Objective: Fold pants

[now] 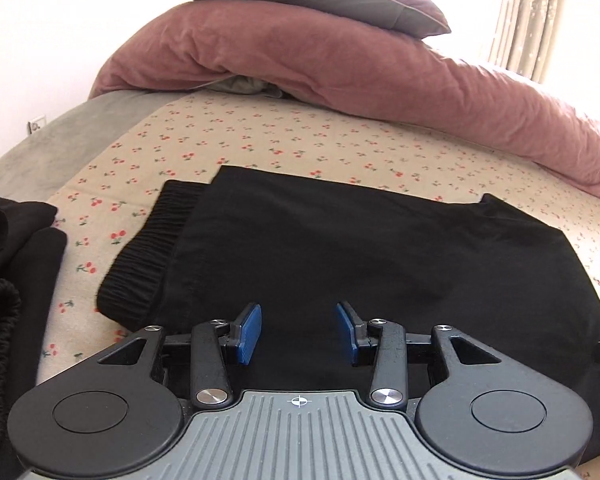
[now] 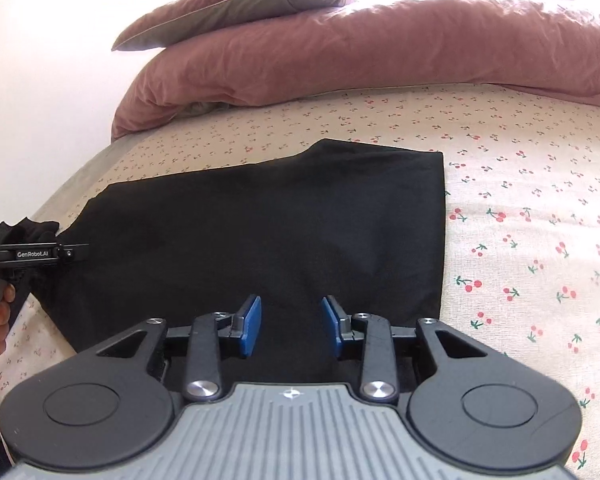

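Black pants flat on the cherry-print sheet, already doubled over, elastic waistband showing at the left edge; probably mid-fold, one more fold left

Left gripper poised over the near edge, blue pads apart, nothing between them

Right gripper likewise spread and empty, above the near hem toward the right end

Next, likely: lower both, pinch the near edge, carry it over evenly

More dark clothing piled to the left, apart

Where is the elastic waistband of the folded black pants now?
In the left wrist view, the waistband lies at the pants' left end, on the cherry-print sheet.
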`<act>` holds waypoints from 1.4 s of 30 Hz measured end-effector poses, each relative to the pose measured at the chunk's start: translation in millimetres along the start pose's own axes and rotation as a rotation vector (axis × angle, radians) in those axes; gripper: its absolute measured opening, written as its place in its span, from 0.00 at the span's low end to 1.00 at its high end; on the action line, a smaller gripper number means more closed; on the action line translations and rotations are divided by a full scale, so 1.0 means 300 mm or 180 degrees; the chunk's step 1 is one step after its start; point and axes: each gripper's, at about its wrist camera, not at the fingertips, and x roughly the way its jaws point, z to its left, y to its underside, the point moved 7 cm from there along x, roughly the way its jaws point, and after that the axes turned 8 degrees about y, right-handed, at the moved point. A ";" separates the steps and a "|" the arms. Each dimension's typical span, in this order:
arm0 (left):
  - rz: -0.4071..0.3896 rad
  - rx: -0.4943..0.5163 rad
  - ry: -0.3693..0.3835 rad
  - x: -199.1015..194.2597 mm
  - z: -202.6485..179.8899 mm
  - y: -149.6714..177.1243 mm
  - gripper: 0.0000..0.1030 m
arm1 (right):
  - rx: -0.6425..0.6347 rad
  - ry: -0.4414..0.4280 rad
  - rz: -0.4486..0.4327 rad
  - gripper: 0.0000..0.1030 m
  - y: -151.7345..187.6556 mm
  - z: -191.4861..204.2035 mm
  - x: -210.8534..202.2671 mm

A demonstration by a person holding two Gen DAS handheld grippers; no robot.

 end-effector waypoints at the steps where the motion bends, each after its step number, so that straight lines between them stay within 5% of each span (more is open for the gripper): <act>1: 0.0015 0.0028 0.0044 0.008 -0.028 0.004 0.39 | 0.0039 0.0047 0.0114 0.26 0.019 -0.008 0.039; 13: 0.0272 0.0358 0.0136 0.128 -0.334 0.052 0.39 | -0.0214 0.0102 0.0114 0.26 0.094 -0.015 -0.041; 19: 0.0319 0.0422 -0.0052 0.153 -0.362 0.063 0.39 | -0.0118 0.0002 0.0261 0.27 0.141 -0.036 -0.086; 25: 0.0348 0.0411 -0.0128 0.158 -0.365 0.059 0.40 | -0.0451 -0.0087 0.0332 0.27 0.187 -0.007 -0.131; 32: 0.0336 0.0377 -0.0023 0.154 -0.421 0.045 0.39 | -0.0210 -0.0383 -0.0021 0.26 0.118 -0.029 -0.167; 37: 0.0300 0.0447 -0.0093 0.185 -0.443 0.057 0.39 | -0.0119 -0.0210 0.0221 0.25 0.117 -0.073 -0.079; 42: 0.0281 0.0473 -0.0082 0.187 -0.442 0.057 0.39 | -0.0041 -0.0245 0.0101 0.26 0.075 -0.084 -0.082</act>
